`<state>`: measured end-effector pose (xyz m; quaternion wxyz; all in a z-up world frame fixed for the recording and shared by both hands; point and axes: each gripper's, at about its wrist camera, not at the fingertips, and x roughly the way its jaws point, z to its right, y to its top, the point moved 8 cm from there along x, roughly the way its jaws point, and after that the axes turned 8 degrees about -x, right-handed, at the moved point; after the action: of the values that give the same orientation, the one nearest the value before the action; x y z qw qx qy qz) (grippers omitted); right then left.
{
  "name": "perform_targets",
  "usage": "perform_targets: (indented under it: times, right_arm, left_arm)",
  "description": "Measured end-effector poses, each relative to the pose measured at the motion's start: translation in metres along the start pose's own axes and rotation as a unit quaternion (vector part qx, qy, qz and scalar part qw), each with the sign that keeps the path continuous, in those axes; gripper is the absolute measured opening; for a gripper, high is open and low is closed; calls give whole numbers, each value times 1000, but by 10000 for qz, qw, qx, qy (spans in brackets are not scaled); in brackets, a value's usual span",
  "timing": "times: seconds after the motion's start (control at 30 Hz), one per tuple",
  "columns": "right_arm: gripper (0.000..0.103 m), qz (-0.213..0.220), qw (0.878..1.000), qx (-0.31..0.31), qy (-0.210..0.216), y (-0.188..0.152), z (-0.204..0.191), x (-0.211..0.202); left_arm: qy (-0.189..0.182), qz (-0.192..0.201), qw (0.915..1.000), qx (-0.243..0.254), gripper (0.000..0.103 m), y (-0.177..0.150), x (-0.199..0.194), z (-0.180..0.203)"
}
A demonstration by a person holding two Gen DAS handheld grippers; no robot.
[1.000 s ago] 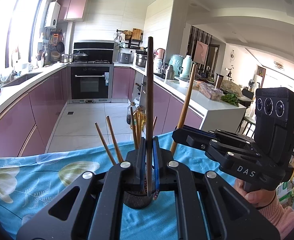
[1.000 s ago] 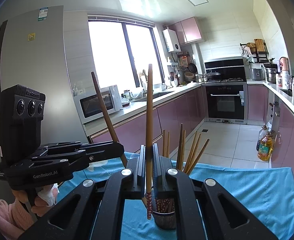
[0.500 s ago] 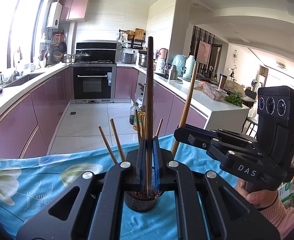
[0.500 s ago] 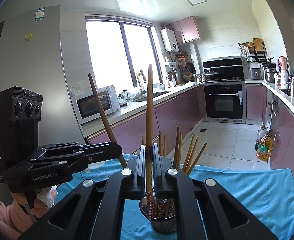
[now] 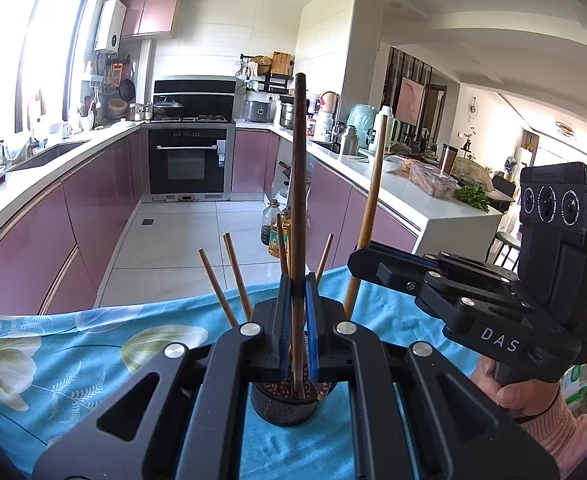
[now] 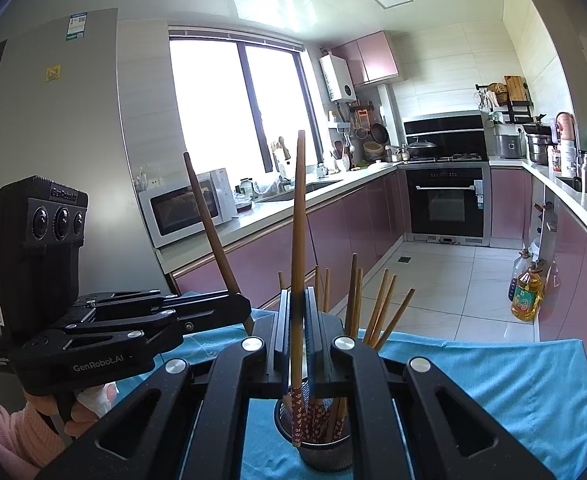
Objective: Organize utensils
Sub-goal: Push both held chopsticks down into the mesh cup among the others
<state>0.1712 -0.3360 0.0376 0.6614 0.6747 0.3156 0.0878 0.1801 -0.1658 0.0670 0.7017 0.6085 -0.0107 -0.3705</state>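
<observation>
Dark chopstick [image 5: 299,200] standing upright at frame centre of my left view, my left tool [image 5: 297,320] pinching it narrow, tip just entering the holder [image 5: 283,406] low centre. My right tool [image 6: 299,332] is gripping a lighter chopstick [image 6: 298,240], patterned end dipping into the same holder [image 6: 325,452] on the blue cloth [image 6: 493,392]. Risks I am weighing: both sticks descending together may knock each other or the splayed chopsticks [image 6: 385,308] already inside; a sideways push could tip the holder; releasing early could bounce a stick onto the counter.
</observation>
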Motion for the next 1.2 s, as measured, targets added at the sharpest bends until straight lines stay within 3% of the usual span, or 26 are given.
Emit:
perform_targets:
  times: [1.2]
  right_arm:
    - [6, -14, 9998, 121, -168, 8, 14, 18]
  left_arm:
    - [57, -127, 9999, -72, 8, 0, 12, -3]
